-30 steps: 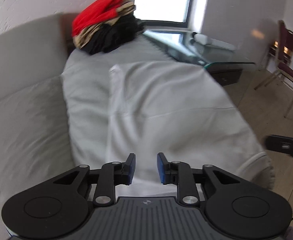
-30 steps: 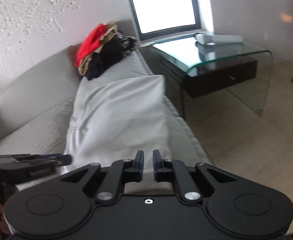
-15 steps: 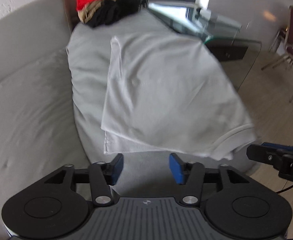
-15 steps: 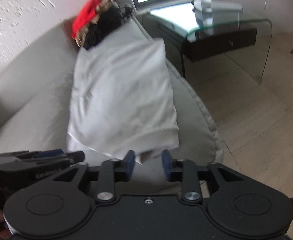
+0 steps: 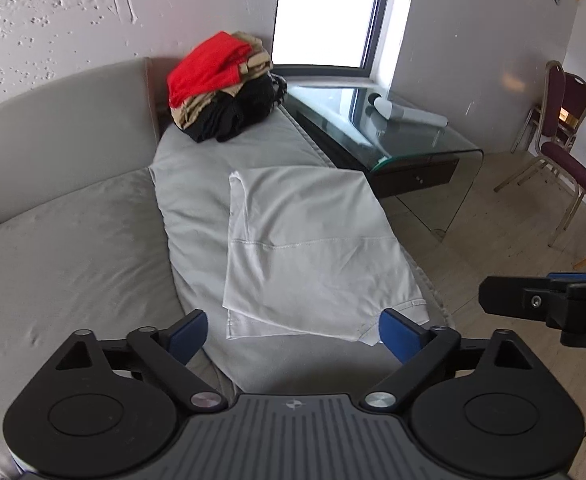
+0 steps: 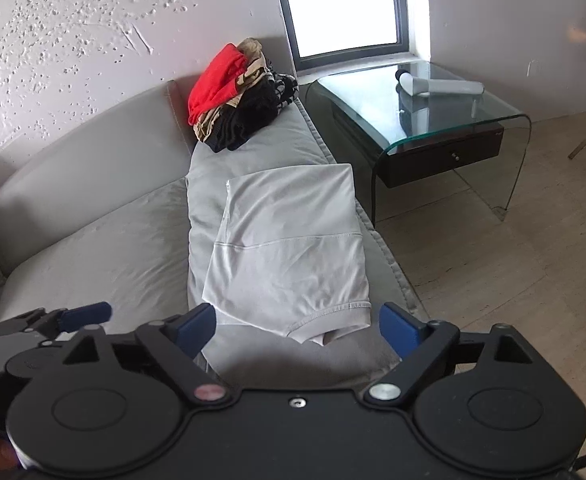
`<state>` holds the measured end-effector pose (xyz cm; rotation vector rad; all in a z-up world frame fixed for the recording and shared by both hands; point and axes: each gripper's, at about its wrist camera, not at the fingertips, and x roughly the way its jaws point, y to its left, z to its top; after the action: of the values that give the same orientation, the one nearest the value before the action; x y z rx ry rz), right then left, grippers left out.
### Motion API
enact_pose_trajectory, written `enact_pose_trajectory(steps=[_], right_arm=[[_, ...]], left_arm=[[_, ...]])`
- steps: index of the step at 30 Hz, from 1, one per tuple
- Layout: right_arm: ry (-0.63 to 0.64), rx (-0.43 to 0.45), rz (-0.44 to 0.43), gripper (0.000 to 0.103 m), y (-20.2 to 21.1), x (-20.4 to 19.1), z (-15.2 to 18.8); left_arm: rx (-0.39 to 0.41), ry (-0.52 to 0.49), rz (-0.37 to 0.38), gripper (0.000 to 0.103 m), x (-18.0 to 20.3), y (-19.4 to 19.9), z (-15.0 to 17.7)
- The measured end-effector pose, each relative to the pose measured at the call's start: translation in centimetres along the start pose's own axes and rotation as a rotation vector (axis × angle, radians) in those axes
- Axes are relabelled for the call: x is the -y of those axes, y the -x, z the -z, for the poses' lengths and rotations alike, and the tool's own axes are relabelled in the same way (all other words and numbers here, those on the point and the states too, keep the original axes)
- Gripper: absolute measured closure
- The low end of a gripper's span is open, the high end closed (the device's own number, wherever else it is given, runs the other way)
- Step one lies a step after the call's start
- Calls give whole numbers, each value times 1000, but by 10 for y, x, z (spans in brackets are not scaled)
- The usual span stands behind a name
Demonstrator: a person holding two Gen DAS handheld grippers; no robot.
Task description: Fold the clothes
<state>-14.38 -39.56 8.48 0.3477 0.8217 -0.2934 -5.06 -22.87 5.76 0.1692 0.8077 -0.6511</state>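
A folded white garment [image 5: 309, 248] lies flat on the grey sofa seat cushion [image 5: 189, 184]; it also shows in the right wrist view [image 6: 289, 252]. My left gripper [image 5: 293, 334] is wide open and empty, just short of the garment's near edge. My right gripper [image 6: 297, 330] is wide open and empty, just short of the garment's near hem. The right gripper shows at the right edge of the left wrist view [image 5: 549, 304], and the left gripper at the left of the right wrist view [image 6: 53, 320].
A pile of red, tan and black clothes [image 5: 221, 88] sits at the sofa's far end, also in the right wrist view [image 6: 241, 96]. A glass side table [image 6: 417, 108] with a white object stands right of the sofa. Chairs [image 5: 557, 140] stand on the floor at right.
Both grippers were shut on the garment's near edge a second ago. They have opened wide, let go of it and drawn back. The garment now lies flat on the cushion.
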Motion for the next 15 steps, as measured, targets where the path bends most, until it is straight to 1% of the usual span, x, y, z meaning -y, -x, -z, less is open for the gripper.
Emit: enact_pose_trajectory(steps=[3, 5, 6, 11, 15], right_arm=[[22, 2, 21, 10, 14, -7, 0], [32, 4, 32, 2, 21, -10, -1], [36, 5, 37, 1, 24, -11, -1], [48, 8, 45, 1, 33, -15, -2], [53, -11, 50, 0, 30, -15, 1]], left_arm=[[-1, 34, 4, 4, -3, 13, -1], [-9, 59, 20, 4, -6, 18, -1], [-13, 64, 26, 4, -6, 19, -2], [-9, 44, 23, 4, 0, 25, -2], [-20, 21, 28, 4, 6, 22, 2]])
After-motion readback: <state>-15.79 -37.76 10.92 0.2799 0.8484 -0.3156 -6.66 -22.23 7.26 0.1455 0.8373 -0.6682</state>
